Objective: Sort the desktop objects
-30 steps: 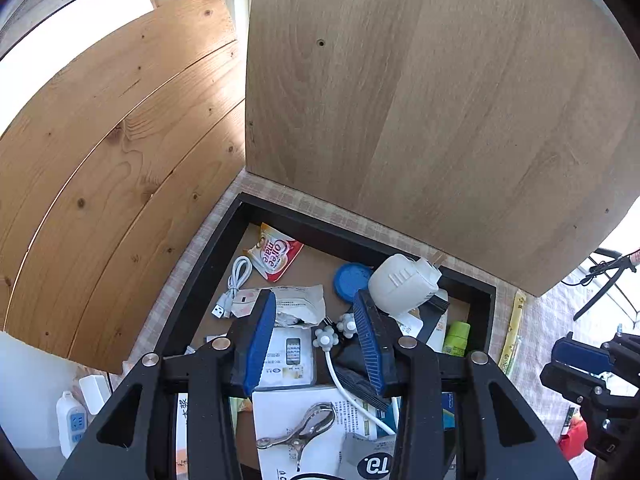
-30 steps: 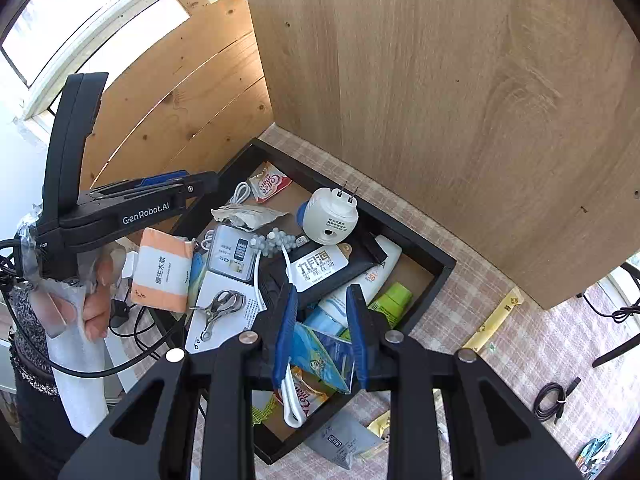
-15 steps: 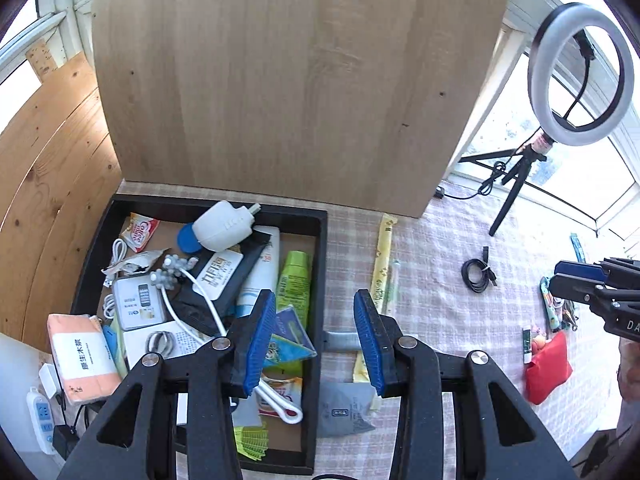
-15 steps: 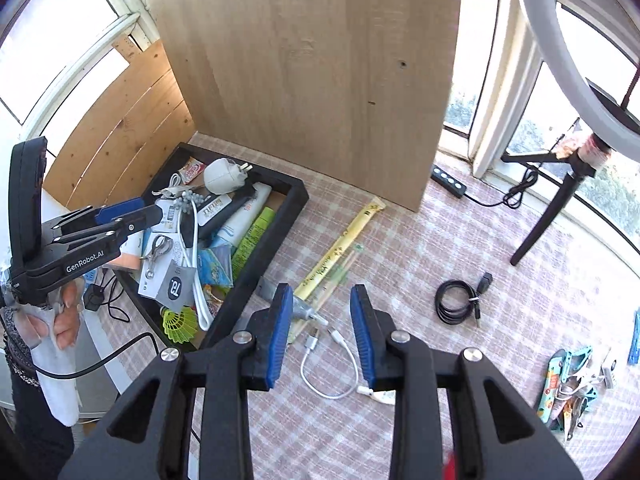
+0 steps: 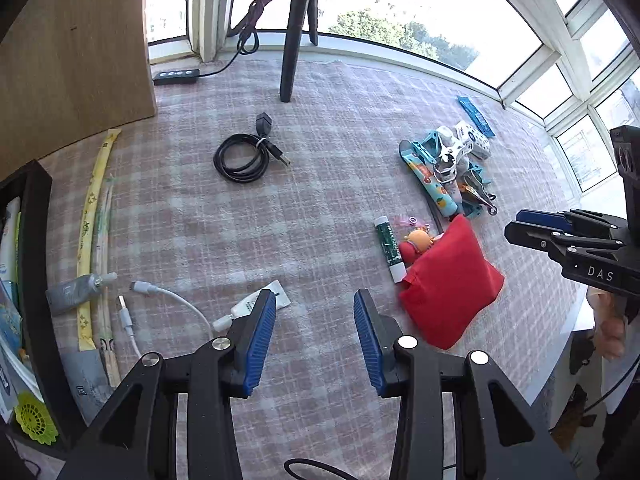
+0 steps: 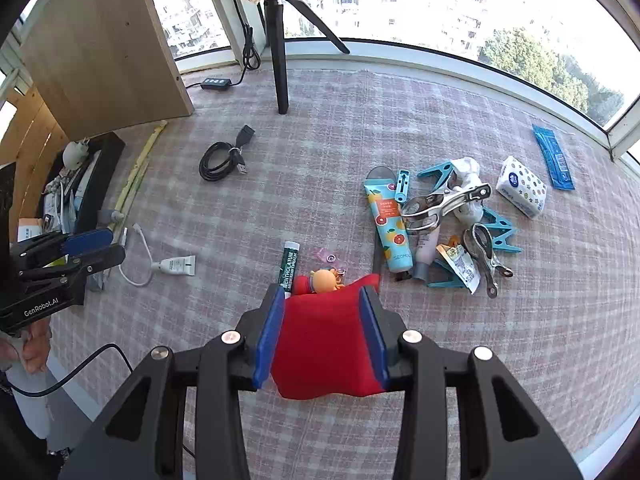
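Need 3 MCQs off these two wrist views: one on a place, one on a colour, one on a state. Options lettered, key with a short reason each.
1. Where does the coiled black cable lie?
A. in the black tray
B. on the checked cloth, near the tripod leg
C. on the red pouch

2. What colour is the pouch between the right gripper pads?
A. red
B. teal
C. yellow

3. What is between the left gripper pads?
A. the white tube
B. the green stick
C. nothing

Key:
1 B: it rests on cloth below the tripod leg, outside the tray.
2 A: red fabric fills the gap, as the jaws are opening.
3 C: only cloth shows there; the white tube lies beyond the left pad.
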`<state>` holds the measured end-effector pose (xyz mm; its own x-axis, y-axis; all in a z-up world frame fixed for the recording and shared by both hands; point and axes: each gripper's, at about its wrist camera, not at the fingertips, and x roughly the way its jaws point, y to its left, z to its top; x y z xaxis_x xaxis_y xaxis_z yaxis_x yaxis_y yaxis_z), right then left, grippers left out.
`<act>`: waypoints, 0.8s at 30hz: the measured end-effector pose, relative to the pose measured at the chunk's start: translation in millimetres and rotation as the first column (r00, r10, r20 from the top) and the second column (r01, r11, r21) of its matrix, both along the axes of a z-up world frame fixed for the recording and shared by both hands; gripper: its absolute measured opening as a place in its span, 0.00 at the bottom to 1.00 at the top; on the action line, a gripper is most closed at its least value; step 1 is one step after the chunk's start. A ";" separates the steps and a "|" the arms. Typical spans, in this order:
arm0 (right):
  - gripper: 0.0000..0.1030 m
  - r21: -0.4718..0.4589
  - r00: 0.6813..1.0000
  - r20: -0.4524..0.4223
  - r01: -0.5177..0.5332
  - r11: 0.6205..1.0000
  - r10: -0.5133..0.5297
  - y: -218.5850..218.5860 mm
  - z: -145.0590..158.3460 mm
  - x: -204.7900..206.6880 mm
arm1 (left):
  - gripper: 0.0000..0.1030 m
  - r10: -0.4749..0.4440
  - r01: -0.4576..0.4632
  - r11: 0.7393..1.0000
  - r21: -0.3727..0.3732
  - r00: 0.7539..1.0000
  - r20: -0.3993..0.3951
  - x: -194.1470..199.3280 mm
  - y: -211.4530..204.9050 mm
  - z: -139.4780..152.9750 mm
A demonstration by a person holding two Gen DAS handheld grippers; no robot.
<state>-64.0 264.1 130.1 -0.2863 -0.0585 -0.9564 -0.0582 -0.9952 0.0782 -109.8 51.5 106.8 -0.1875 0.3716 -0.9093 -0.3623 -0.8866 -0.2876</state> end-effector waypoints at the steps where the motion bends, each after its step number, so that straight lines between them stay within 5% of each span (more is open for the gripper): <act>1: 0.37 -0.002 1.000 0.010 0.011 1.000 -0.011 7.1 -6.2 4.7 | 0.36 -0.020 0.020 1.000 0.007 1.000 0.014 5.7 13.3 -5.7; 9: 0.37 -0.060 0.997 0.063 0.043 0.997 -0.039 28.7 -49.0 20.2 | 0.36 -0.105 0.100 0.994 0.045 0.988 0.116 34.5 80.4 -45.2; 24: 0.43 -0.145 0.993 0.113 0.031 0.989 -0.015 28.1 -78.7 14.2 | 0.39 -0.094 0.071 0.989 0.126 0.977 0.190 30.4 108.1 -73.0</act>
